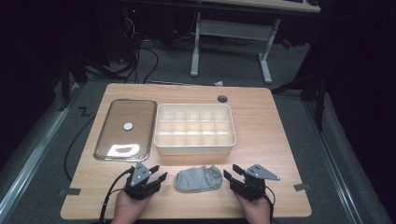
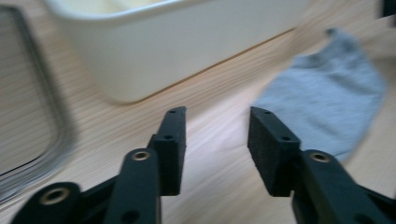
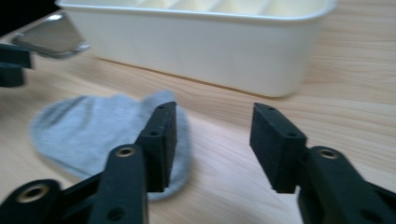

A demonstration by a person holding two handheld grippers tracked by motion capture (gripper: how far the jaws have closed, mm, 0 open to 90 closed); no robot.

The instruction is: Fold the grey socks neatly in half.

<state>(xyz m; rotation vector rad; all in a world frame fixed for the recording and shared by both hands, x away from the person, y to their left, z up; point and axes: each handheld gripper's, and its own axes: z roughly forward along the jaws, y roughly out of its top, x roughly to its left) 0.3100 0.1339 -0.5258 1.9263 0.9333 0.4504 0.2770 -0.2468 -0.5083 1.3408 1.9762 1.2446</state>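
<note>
High view first: a grey sock (image 1: 198, 178) lies flat on the desk (image 1: 261, 140), just in front of the cream divided box (image 1: 194, 127) and between the two tools, with a clear lid (image 1: 125, 128) resting to the left of the box. The left hand-held gripper (image 1: 156, 173) sits just beside the sock's left end with its jaws spread apart and nothing between them; the right hand-held gripper (image 1: 231, 172) sits just beside the right end, also spread wide and empty. In the right gripper view one jaw already hangs over the sock's edge while the other stands over bare wood, so closing from there would likely pinch a thin fold or miss altogether. The cloth is limp and lies flush on the wood, so jaws coming in too high may slide over it, and jaws pressed down may shove it along and bunch it up. If one side grips and lifts alone, the sock will probably droop and drag. The box wall stands close behind, so a forward push could drive the fabric against it or nudge the box.
</note>
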